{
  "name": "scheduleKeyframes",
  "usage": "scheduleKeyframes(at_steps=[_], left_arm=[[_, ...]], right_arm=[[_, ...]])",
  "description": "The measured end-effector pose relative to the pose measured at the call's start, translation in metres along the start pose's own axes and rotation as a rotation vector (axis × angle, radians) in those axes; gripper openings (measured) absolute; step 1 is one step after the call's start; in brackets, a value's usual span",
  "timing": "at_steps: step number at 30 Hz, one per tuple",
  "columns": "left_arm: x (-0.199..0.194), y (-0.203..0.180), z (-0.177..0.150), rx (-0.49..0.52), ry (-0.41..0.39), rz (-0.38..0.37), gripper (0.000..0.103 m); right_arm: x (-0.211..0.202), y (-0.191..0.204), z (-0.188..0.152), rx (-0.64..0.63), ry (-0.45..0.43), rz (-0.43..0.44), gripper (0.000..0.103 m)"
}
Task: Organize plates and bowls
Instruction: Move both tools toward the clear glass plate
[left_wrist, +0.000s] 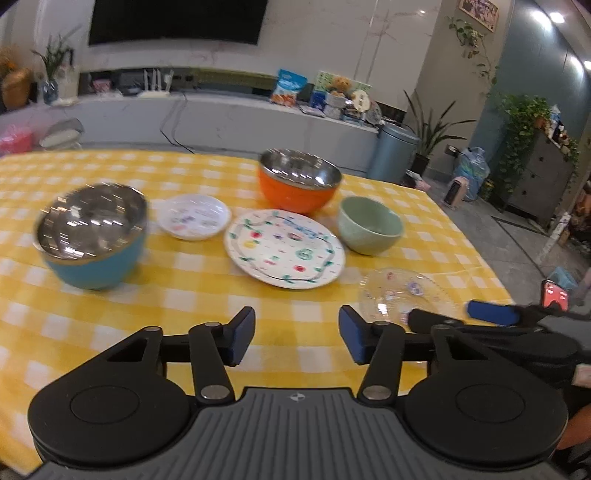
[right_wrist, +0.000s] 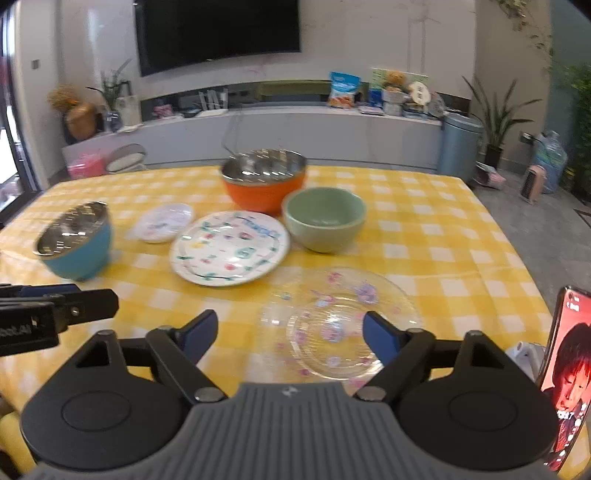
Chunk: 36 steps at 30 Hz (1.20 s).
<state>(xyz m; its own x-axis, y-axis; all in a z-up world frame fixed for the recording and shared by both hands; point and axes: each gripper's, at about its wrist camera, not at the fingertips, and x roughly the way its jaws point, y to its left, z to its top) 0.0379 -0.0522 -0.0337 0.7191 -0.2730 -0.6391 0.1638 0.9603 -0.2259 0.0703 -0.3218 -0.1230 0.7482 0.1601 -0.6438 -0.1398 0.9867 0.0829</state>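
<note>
On the yellow checked tablecloth (left_wrist: 110, 314) stand a blue steel-lined bowl (left_wrist: 92, 240) (right_wrist: 74, 240), an orange steel-lined bowl (left_wrist: 297, 181) (right_wrist: 264, 177) and a pale green bowl (left_wrist: 369, 225) (right_wrist: 325, 218). Between them lie a small white plate (left_wrist: 194, 218) (right_wrist: 162, 221) and a large patterned plate (left_wrist: 284, 249) (right_wrist: 229, 247). A clear glass plate (left_wrist: 402, 295) (right_wrist: 332, 317) lies nearest. My left gripper (left_wrist: 297, 338) hangs open over bare cloth. My right gripper (right_wrist: 290, 336) is open above the glass plate's near part, nothing between its fingers.
A phone (right_wrist: 565, 376) with a lit screen stands at the table's right edge. Beyond the table are a low cabinet (right_wrist: 295, 129) under a wall TV, a bin (right_wrist: 460, 144), potted plants and floor on the right.
</note>
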Motion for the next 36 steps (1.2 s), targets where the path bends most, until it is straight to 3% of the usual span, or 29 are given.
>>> scheduleKeyframes(at_steps=[9, 18, 26, 30, 33, 36], left_arm=[[0.039, -0.017, -0.002, -0.079, 0.055, -0.092, 0.057], [0.074, -0.029, -0.009, -0.116, 0.095, -0.123, 0.049], [0.09, -0.033, -0.016, -0.14, 0.114, -0.154, 0.042], [0.092, -0.035, -0.019, -0.144, 0.123, -0.171, 0.031], [0.093, -0.034, -0.019, -0.147, 0.128, -0.174, 0.022], [0.094, -0.032, -0.018, -0.153, 0.134, -0.169, 0.017]], right_arm=[[0.033, -0.046, -0.005, 0.113, 0.026, -0.061, 0.071], [0.051, -0.076, -0.007, 0.201, 0.023, -0.132, 0.065], [0.06, -0.084, -0.01, 0.234, 0.043, -0.144, 0.063], [0.062, -0.084, -0.014, 0.24, 0.048, -0.146, 0.056], [0.062, -0.083, -0.014, 0.236, 0.047, -0.13, 0.04], [0.061, -0.079, -0.015, 0.235, 0.047, -0.123, 0.034]])
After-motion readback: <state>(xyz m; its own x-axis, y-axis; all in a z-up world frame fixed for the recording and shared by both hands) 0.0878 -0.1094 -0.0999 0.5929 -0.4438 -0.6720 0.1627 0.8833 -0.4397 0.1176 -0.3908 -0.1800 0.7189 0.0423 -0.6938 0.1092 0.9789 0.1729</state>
